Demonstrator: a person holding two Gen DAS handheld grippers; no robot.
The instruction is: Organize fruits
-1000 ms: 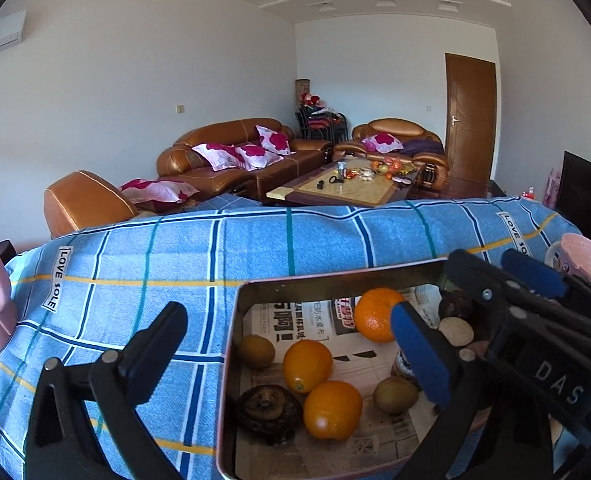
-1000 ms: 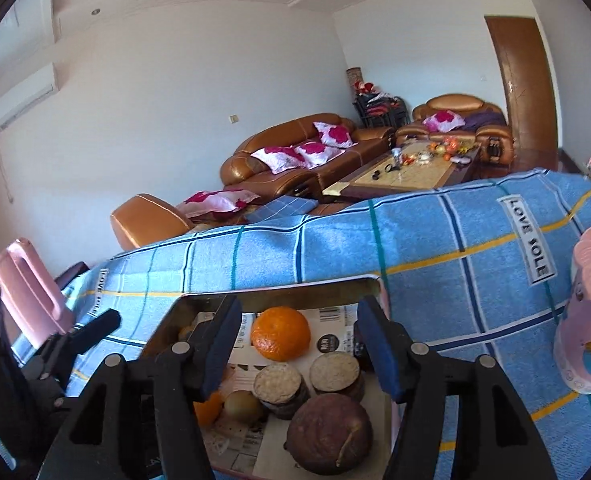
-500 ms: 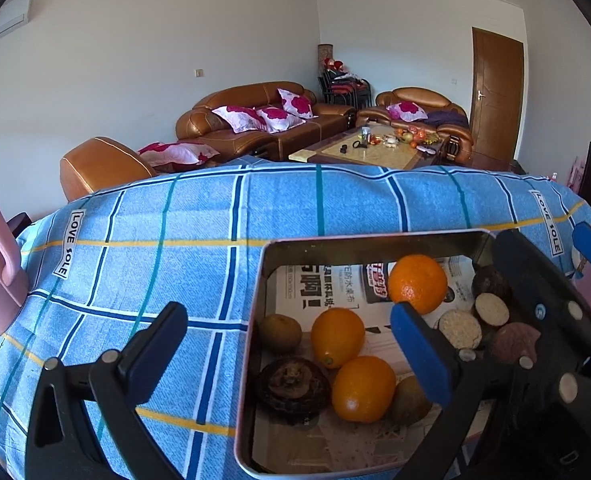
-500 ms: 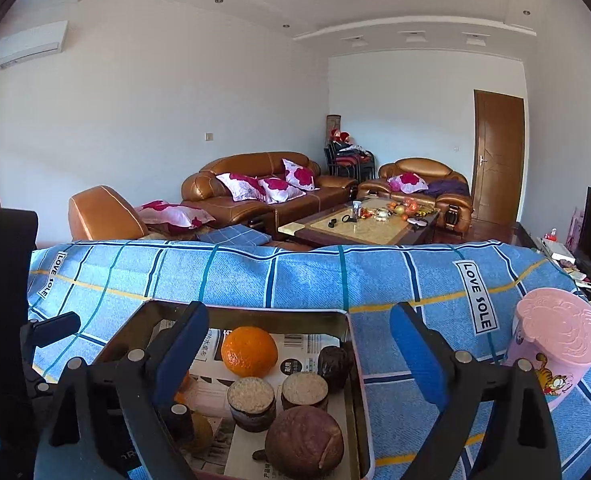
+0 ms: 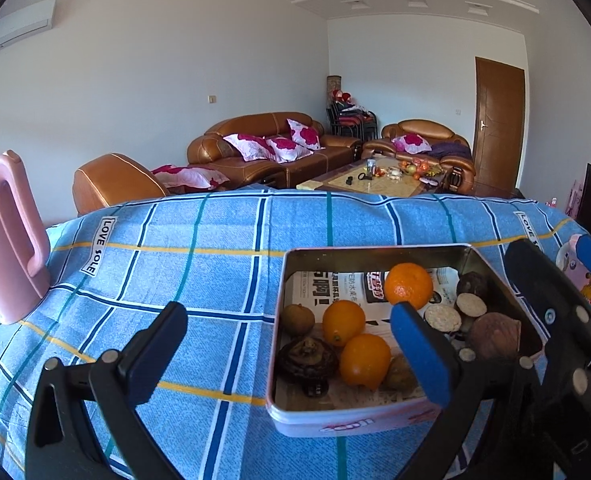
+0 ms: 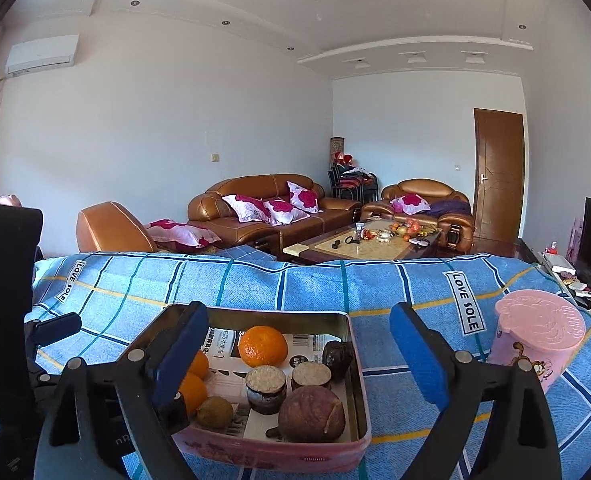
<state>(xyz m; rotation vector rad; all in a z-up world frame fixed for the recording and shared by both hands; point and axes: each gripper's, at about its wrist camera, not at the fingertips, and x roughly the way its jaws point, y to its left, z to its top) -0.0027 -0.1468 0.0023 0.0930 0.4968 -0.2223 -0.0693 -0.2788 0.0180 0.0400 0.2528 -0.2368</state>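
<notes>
A pink metal tin (image 5: 351,424) (image 6: 359,380) lined with newspaper sits on the blue plaid cloth. It holds three oranges (image 5: 408,285) (image 6: 263,346), small brown fruits (image 5: 297,319), a dark wrinkled fruit (image 5: 306,359), cut dark halves (image 6: 266,382) and a large purple-brown fruit (image 6: 312,414). My left gripper (image 5: 291,360) is open and empty over the tin's near left edge. My right gripper (image 6: 299,356) is open and empty above the tin.
A pink jug (image 5: 7,236) stands at the left of the table. A pink cartoon cup (image 6: 535,336) stands right of the tin. Brown sofas (image 6: 267,208), a coffee table (image 6: 359,240) and a door (image 6: 495,176) lie beyond the table's far edge.
Both grippers have drawn back and up from the tin. The right gripper's jaws opened wider, from close around the fruit to fully apart. The fruit has not moved.
</notes>
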